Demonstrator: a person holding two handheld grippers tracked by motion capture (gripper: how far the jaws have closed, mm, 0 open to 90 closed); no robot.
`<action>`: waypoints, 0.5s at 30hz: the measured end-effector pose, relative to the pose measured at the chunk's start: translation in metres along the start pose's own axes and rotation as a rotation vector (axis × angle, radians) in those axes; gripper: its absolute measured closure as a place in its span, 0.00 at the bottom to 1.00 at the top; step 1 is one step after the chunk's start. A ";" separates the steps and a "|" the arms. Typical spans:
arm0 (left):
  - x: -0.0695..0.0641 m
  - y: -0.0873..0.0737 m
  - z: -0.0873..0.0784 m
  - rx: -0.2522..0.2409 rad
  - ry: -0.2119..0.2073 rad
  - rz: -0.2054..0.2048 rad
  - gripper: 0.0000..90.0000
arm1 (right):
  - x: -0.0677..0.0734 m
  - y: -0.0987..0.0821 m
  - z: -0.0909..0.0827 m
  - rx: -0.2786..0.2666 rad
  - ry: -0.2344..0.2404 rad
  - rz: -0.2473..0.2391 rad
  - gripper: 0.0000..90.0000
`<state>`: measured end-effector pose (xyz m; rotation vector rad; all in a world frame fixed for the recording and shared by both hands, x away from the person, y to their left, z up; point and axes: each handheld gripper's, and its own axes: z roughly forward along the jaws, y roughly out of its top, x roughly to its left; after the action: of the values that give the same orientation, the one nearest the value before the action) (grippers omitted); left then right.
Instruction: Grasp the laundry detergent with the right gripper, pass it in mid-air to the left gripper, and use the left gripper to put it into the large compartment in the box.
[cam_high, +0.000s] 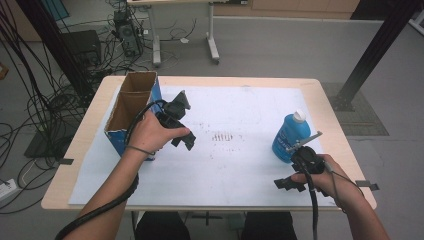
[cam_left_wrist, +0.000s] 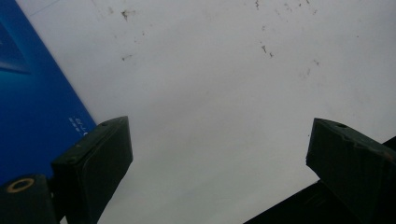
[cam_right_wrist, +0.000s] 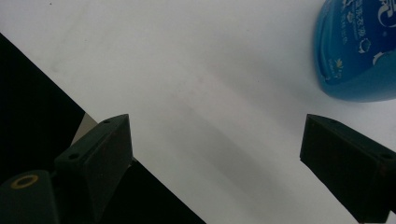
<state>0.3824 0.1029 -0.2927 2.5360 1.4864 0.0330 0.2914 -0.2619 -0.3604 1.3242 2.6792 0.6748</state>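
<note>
A blue bottle with a white cap (cam_high: 290, 135) appears to stand upright on the right of the white sheet. My right gripper (cam_high: 291, 167) hovers just in front of it near the table's front edge, jaws open and empty. In the right gripper view the bottle (cam_right_wrist: 359, 46) lies beyond the right fingertip (cam_right_wrist: 345, 158), apart from it. An open-topped blue cardboard box (cam_high: 131, 107) stands at the left. My left gripper (cam_high: 184, 122) is held beside the box, pointing right, open over bare sheet. In the left gripper view the box wall (cam_left_wrist: 32, 93) is at the left.
The white sheet (cam_high: 235, 165) covers most of the wooden table; a patch of dark marks (cam_high: 222, 136) sits at its middle. The table's front edge (cam_right_wrist: 88, 119) runs close to the right gripper. Cables, a desk and a black post stand on the floor beyond.
</note>
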 end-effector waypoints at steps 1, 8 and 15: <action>0.000 0.000 0.000 0.000 0.000 0.000 0.08 | 0.000 0.000 0.000 0.000 0.000 0.000 0.10; 0.000 0.001 -0.002 0.000 0.000 0.006 0.08 | -0.005 -0.008 0.001 0.010 -0.010 0.005 0.10; 0.000 0.002 -0.003 -0.007 -0.006 0.001 0.08 | -0.013 -0.013 -0.001 0.003 -0.029 0.015 0.11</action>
<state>0.3843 0.1023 -0.2897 2.5293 1.4800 0.0309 0.2892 -0.2794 -0.3663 1.3458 2.6518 0.6481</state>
